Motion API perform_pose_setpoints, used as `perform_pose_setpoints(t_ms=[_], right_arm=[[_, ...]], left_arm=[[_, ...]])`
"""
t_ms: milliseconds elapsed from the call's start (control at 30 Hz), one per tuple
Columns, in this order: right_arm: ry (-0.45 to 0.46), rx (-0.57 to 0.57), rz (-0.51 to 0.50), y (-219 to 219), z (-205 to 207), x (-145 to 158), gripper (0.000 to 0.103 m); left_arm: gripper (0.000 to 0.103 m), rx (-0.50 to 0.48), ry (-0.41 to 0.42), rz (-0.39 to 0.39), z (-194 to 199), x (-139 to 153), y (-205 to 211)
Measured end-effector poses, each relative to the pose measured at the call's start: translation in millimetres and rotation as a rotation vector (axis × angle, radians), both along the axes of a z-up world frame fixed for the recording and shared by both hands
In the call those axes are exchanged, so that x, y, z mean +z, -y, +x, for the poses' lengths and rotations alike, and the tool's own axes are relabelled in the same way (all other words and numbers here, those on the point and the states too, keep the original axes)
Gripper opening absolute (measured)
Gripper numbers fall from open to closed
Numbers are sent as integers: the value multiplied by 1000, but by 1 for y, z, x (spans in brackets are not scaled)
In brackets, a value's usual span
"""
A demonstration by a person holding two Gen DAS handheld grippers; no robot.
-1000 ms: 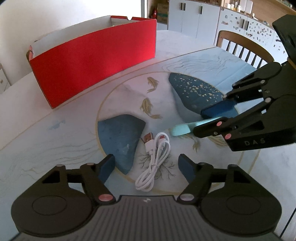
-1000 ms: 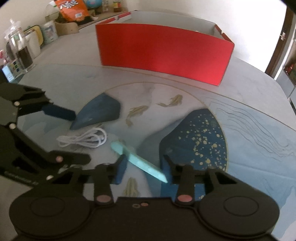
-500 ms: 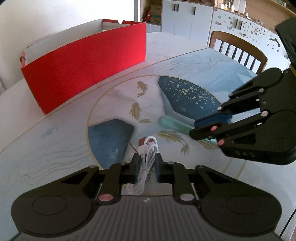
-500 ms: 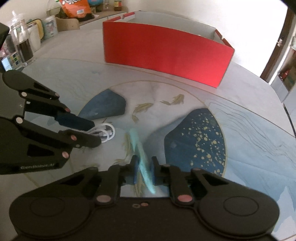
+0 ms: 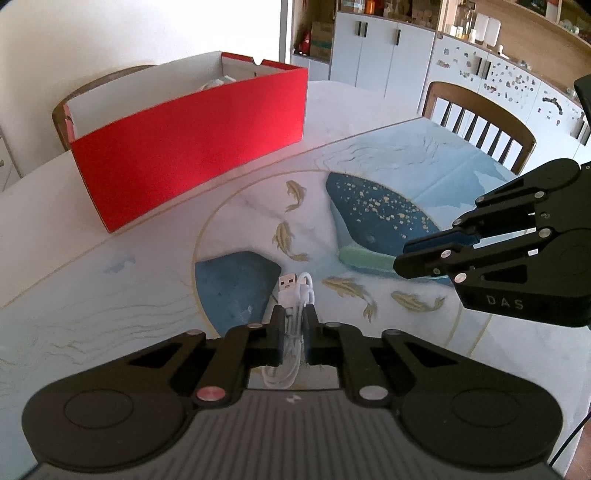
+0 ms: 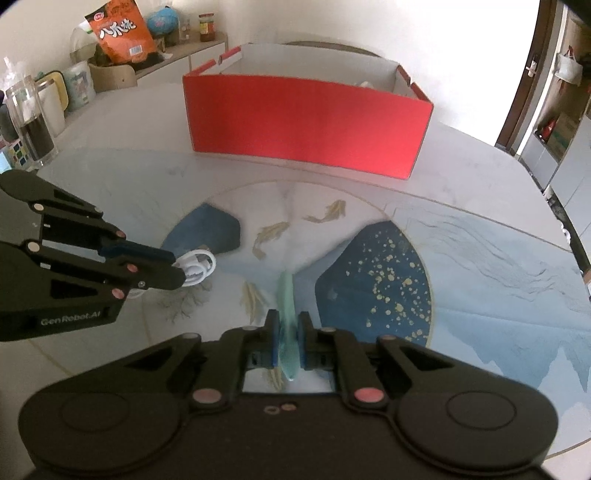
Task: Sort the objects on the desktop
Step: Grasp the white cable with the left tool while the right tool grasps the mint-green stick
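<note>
My left gripper [image 5: 294,314] is shut on a coiled white USB cable [image 5: 295,291] and holds it above the table; it also shows in the right wrist view [image 6: 168,264] with the cable's loops [image 6: 197,262] sticking out. My right gripper [image 6: 287,325] is shut on a flat mint-green bar [image 6: 286,295], held edge-up; it also shows in the left wrist view [image 5: 417,254] with the bar [image 5: 364,257] pointing left. A red open box [image 5: 192,147] with white inner walls stands at the far side of the table [image 6: 306,114]. Something white lies inside it, mostly hidden.
The round table has a painted top with blue shapes and gold fish [image 5: 288,236]. A wooden chair [image 5: 480,118] stands at the far right edge. A glass jar [image 6: 31,122], a snack bag [image 6: 122,31] and tins stand at the table's left side.
Both grippers closed, the left on the cable and the right on the green bar, and lifted them off the table. The bar turned from flat to edge-up.
</note>
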State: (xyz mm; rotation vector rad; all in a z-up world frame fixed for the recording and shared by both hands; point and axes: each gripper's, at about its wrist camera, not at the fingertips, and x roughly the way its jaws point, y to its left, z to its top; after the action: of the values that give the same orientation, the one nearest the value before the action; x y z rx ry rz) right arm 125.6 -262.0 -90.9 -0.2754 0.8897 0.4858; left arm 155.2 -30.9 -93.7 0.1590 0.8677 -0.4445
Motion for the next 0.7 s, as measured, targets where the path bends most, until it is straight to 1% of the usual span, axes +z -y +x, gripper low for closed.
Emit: perform_pose_setpoints(t_ms=[333,433,533,700], right_arm=[[27,-2,12,1,-6,24,6],[30,0,3,2,-7,27,6],[10,7,-12,3,-10,22,5],[-61,-9,-23,5,-15,0,2]], left_arm=[[8,5,29,-20,-4,18,-7],[8,6,29,-21,-5,20,-9],[8,8,26,-19,-6,20,-11],[8,8,14,-13,-8,16,-15]])
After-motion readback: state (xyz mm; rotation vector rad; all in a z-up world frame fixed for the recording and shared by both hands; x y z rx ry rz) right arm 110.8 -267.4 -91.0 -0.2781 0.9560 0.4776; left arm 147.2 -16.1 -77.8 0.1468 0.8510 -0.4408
